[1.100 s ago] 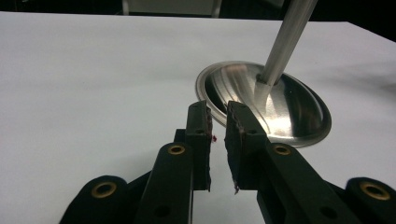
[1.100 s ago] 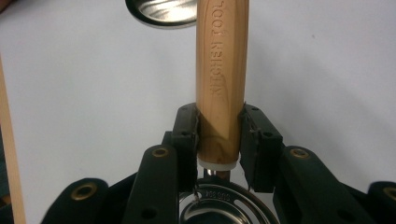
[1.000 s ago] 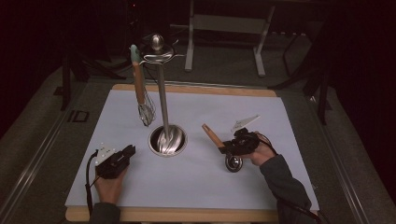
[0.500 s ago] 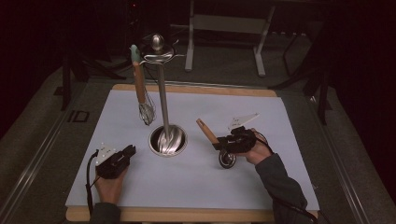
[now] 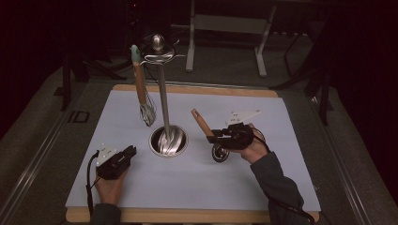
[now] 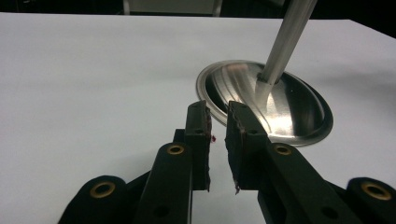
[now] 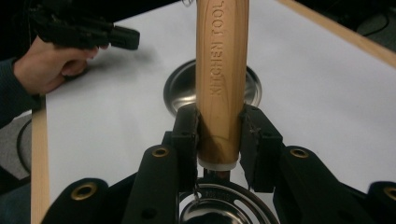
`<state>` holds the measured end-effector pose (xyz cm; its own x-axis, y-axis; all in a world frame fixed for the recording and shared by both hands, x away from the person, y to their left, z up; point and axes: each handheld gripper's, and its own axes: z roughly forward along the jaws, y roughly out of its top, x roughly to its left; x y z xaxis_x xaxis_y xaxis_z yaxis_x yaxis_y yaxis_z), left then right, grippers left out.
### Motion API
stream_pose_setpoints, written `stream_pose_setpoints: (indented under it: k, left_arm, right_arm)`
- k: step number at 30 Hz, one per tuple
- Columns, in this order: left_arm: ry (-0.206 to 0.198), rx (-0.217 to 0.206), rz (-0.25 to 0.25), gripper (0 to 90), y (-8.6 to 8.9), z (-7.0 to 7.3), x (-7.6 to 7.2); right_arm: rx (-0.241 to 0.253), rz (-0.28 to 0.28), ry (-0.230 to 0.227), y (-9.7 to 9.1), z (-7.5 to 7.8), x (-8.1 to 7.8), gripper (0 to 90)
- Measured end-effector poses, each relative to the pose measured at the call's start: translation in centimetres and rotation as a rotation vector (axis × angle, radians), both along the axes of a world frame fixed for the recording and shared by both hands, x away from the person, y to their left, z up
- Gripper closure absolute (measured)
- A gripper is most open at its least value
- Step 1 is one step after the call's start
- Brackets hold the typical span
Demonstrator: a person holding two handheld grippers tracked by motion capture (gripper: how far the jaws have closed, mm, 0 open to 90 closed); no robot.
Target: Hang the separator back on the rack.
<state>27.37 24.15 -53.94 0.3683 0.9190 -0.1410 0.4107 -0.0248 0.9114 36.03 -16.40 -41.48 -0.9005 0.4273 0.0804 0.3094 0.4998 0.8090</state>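
Observation:
A wooden-handled kitchen utensil (image 5: pixel 202 123) with a round metal head (image 5: pixel 219 153) is lifted off the white mat, handle pointing up and left. My right gripper (image 5: pixel 217 137) is shut on the lower end of that handle (image 7: pixel 219 70), with the metal head (image 7: pixel 224 207) just under the jaws. A metal utensil stand has a round base (image 5: pixel 168 140) and a tall pole (image 5: pixel 163 98). A whisk (image 5: pixel 146 112) hangs from the stand's top hook. My left gripper (image 5: pixel 130 152) rests on the mat left of the base (image 6: pixel 266 100). Its jaws (image 6: pixel 217 126) stand a narrow gap apart with nothing between them.
The white mat (image 5: pixel 263 187) covers a wooden-edged table (image 5: pixel 197 215). Dark floor and metal frame legs (image 5: pixel 225 28) lie beyond the far edge. In the right gripper view the other hand and its gripper (image 7: pixel 126 37) sit beyond the stand's base (image 7: pixel 182 88).
My right gripper has moved left and upward with the wooden-handled utensil, closer to the stand's base. The left gripper has stayed where it was.

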Motion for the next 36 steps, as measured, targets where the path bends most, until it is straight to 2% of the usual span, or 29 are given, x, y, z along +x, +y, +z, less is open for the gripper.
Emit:
stream_pose_setpoints:
  k: [7, 16, 27, 36]
  left_arm:
    - [-0.001, -0.003, -0.001, 79.1, 0.0, 0.0, 0.0]
    - [-0.002, -0.003, 0.000, 79.1, 0.0, 0.0, 0.0]
    - [-0.002, -0.003, -0.002, 79.1, 0.0, 0.0, 0.0]
    - [-0.002, -0.007, -0.001, 79.1, 0.0, 0.0, 0.0]
  right_arm:
    - [0.047, -0.027, -0.044, 0.6, 0.9, -0.4, 69.6]
    - [0.068, -0.027, -0.076, 1.4, 2.3, -1.1, 69.5]
    - [0.125, -0.051, -0.114, 2.5, 3.7, -1.6, 69.5]
    - [0.156, -0.053, -0.168, 3.7, 5.2, -2.2, 69.5]
